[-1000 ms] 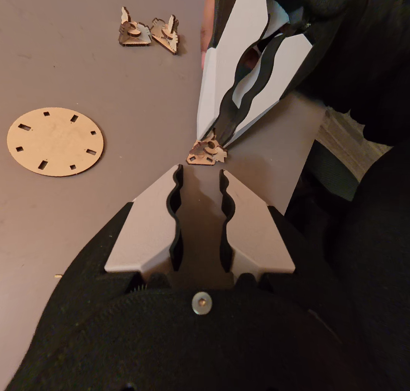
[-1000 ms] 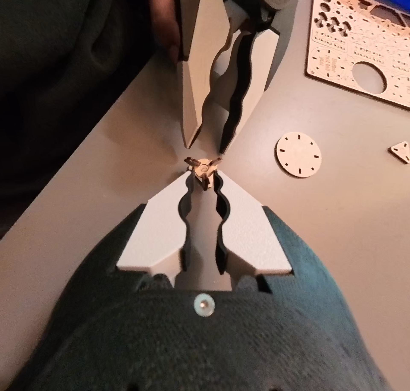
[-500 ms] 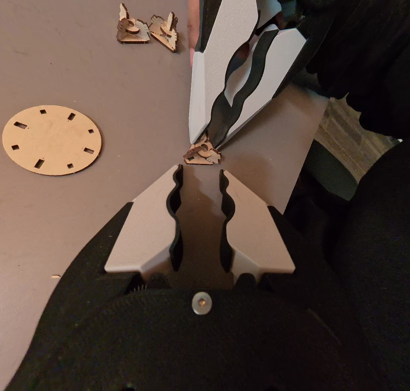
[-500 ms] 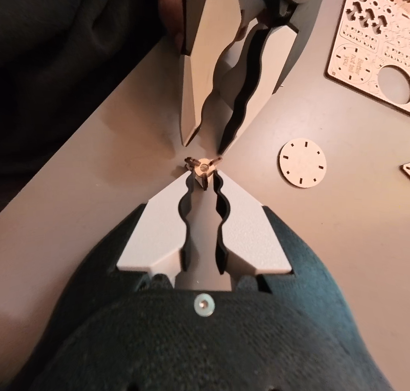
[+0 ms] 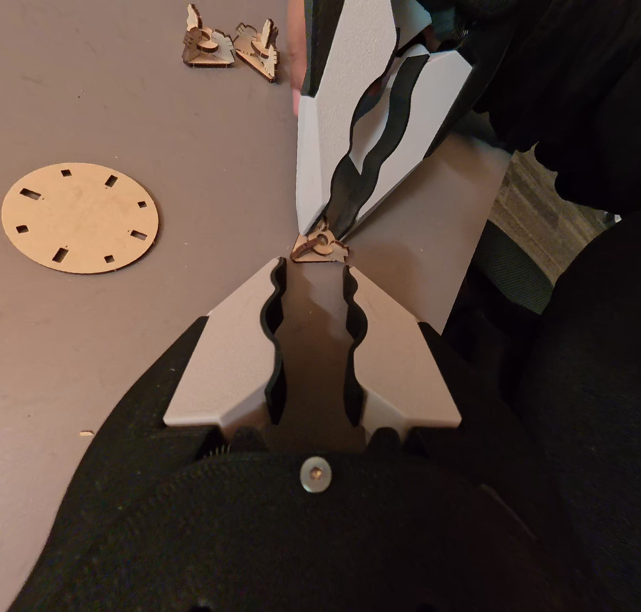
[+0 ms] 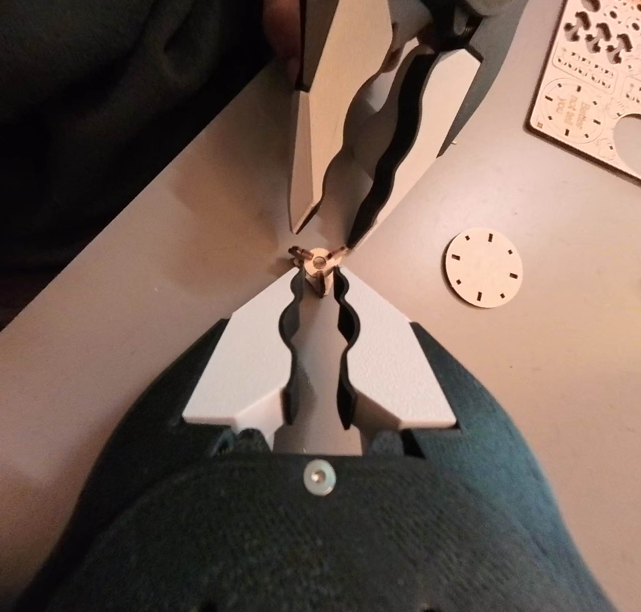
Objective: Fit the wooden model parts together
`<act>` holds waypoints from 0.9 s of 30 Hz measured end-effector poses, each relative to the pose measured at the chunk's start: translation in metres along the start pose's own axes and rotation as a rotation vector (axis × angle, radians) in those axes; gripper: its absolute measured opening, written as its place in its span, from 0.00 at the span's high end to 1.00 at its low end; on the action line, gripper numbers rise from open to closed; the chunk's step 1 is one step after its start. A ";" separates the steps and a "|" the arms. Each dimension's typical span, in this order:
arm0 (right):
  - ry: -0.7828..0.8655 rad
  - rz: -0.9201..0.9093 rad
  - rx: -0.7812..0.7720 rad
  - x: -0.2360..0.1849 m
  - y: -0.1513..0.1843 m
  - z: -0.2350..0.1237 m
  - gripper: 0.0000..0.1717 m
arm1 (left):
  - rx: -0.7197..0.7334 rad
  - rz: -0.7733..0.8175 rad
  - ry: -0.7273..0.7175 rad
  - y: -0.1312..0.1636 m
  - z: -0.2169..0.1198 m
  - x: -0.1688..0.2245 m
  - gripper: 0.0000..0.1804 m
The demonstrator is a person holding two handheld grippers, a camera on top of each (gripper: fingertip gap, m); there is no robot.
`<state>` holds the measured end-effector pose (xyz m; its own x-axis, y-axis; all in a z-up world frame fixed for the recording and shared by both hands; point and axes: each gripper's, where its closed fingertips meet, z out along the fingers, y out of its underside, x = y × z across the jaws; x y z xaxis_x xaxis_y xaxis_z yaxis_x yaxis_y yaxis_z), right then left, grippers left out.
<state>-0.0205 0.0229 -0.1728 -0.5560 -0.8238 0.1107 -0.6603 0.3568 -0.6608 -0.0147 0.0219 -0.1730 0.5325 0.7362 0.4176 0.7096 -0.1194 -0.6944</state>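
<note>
Surface: a plain grey table, its near edge running past a person's dark clothing.
Largest piece: a laser-cut plywood sheet with punched-out shapes lies at the table's far right in the right wrist view, cut off by the frame; its markings are not legible enough to matter.
Disc: a round plywood disc with small slots lies flat, well apart from both grippers.
Left gripper: jaws apart with only table between them; its tips sit just short of the small assembly, and whether they touch it I cannot tell.
Right gripper: jaws narrowed and clamped on one upright fin of the small wooden assembly, a triangular base with a holed hub, which rests on the table between the two grippers.
Spare assemblies: two similar small wooden pieces stand side by side farther off.
Hidden: the clamped fin is mostly covered by the dark pads.
</note>
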 end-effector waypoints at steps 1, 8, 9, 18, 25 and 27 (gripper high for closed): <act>-0.002 0.003 0.005 0.000 0.000 0.000 0.92 | -0.001 0.002 -0.001 0.000 0.000 0.000 0.82; -0.012 -0.019 0.000 0.000 0.000 0.000 0.92 | -0.003 0.005 -0.001 0.000 0.000 0.000 0.82; -0.016 -0.024 -0.005 0.000 0.000 0.000 0.92 | -0.004 0.005 0.000 0.000 0.000 0.001 0.82; -0.046 -0.052 -0.027 0.000 0.001 -0.001 0.92 | -0.005 0.005 0.002 0.000 0.001 0.001 0.83; -0.092 -0.055 -0.004 0.000 0.001 -0.001 0.91 | -0.008 0.013 -0.003 0.001 0.002 0.001 0.83; -0.099 -0.058 0.009 0.001 0.001 -0.001 0.92 | -0.008 0.013 -0.001 0.001 0.002 0.002 0.83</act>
<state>-0.0218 0.0231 -0.1730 -0.4636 -0.8828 0.0753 -0.6852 0.3033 -0.6622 -0.0142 0.0241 -0.1738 0.5409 0.7356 0.4078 0.7062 -0.1339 -0.6952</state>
